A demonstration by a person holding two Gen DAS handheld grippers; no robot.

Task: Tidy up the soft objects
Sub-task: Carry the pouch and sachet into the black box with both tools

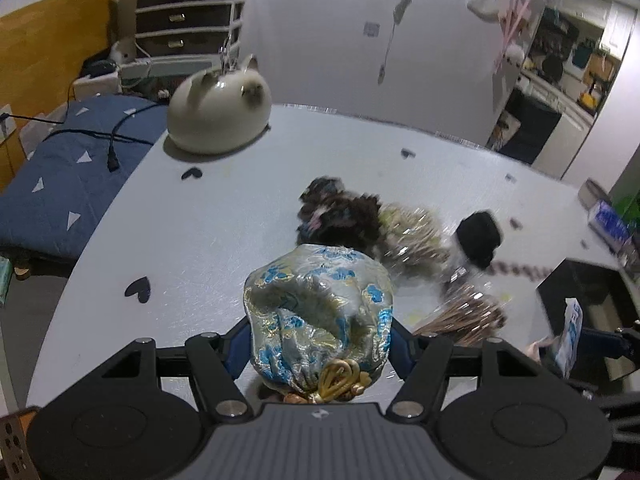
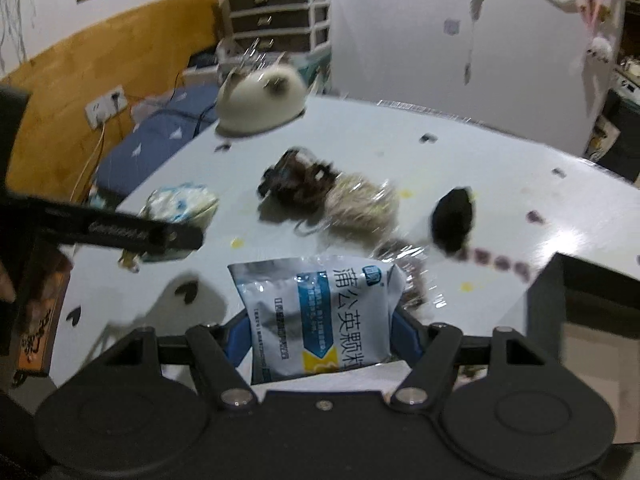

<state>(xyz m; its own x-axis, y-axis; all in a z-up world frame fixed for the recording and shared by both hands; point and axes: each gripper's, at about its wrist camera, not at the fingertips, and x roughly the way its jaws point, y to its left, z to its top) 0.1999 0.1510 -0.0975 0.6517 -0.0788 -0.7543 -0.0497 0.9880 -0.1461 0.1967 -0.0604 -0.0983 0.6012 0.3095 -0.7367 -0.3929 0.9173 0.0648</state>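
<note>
White sachet (image 2: pixel 320 312), blue label "蒲公英颗粒"

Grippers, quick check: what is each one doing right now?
Left gripper: closed on the brocade pouch.
Right gripper: closed on the white sachet.

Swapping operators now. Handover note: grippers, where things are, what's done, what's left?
Left gripper: jaws shut on the brocade pouch, lifted off the table.
Right gripper: jaws shut on the white and blue sachet, also raised.
On the table: dark furry toy, wrapped bundles, black round thing, cream cat-shaped bag.
Black box at right.
Done: two items picked. Left: place them, sort the rest.
</note>
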